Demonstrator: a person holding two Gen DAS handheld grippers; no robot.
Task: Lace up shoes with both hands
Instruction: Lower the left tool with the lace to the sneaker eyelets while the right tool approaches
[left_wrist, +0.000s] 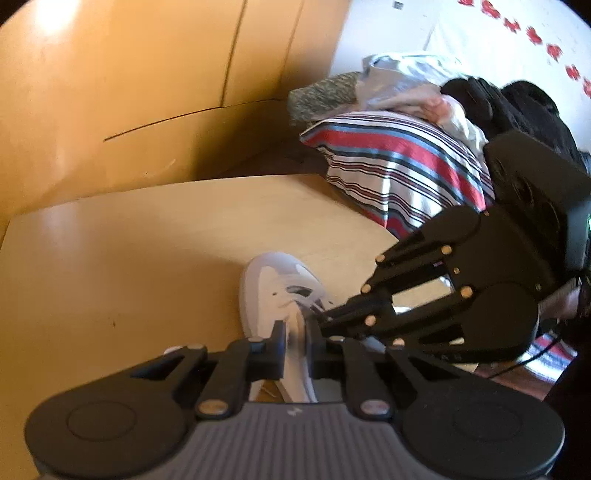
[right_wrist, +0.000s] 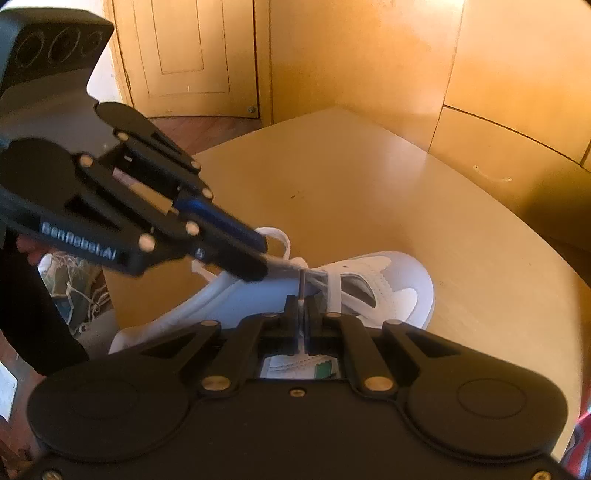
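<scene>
A white shoe (right_wrist: 388, 280) on a tan table (right_wrist: 369, 184); a red, blue and white striped cloth (left_wrist: 399, 162)

Off-task stuff I can see: light wood table (left_wrist: 129, 236) under me, bare but for a few small marks. Wood-panelled cabinets (left_wrist: 147, 74) behind it, panelled door (right_wrist: 184, 55) further back. Striped blanket (left_wrist: 399, 162) beside the table, with a grey knit (left_wrist: 325, 92), pale crumpled fabric (left_wrist: 402, 81) and a black garment (left_wrist: 517, 107) heaped on it. White wall (left_wrist: 480, 33) with red marks (left_wrist: 532, 35).
</scene>
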